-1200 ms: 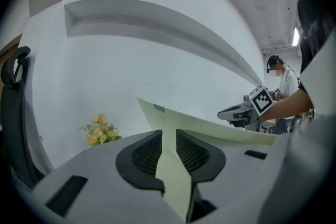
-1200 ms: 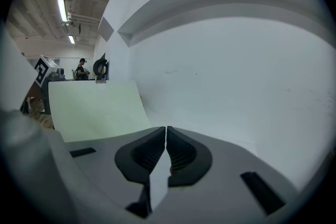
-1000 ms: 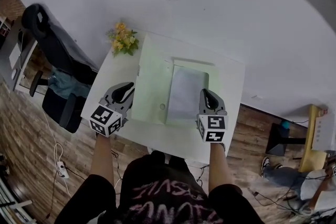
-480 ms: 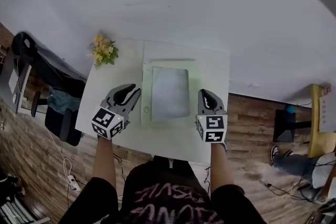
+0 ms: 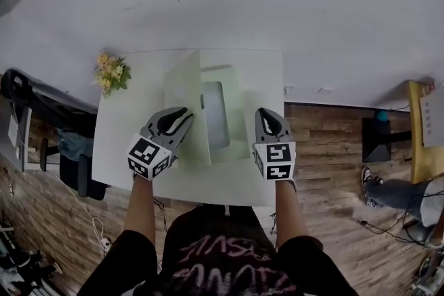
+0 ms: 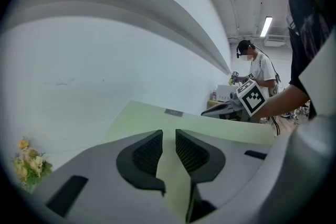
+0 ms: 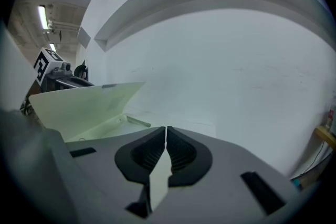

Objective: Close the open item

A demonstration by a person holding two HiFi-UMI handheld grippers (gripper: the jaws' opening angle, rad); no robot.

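A pale green folder [image 5: 236, 123] lies open on the white table [image 5: 125, 149], with a grey sheet [image 5: 216, 116] inside. Its left cover [image 5: 187, 104] stands raised and tilts over the base. My left gripper [image 5: 182, 114] is shut on that cover's near edge; in the left gripper view [image 6: 169, 136] the green sheet [image 6: 210, 126] runs between the jaws. My right gripper [image 5: 265, 114] is shut on the folder's right edge, and in its own view [image 7: 166, 134] a green strip is pinched between the jaws. The raised cover [image 7: 84, 105] shows at that view's left.
A small bunch of yellow flowers [image 5: 109, 73] stands at the table's far left corner. A dark office chair [image 5: 41, 104] is left of the table. Wooden floor, a yellow item [image 5: 423, 128] and a seated person's legs [image 5: 388, 190] are to the right. A white wall is beyond.
The left cover, flat on the table a second ago, has swung up and rightward with my left gripper on it. The head view has shifted.
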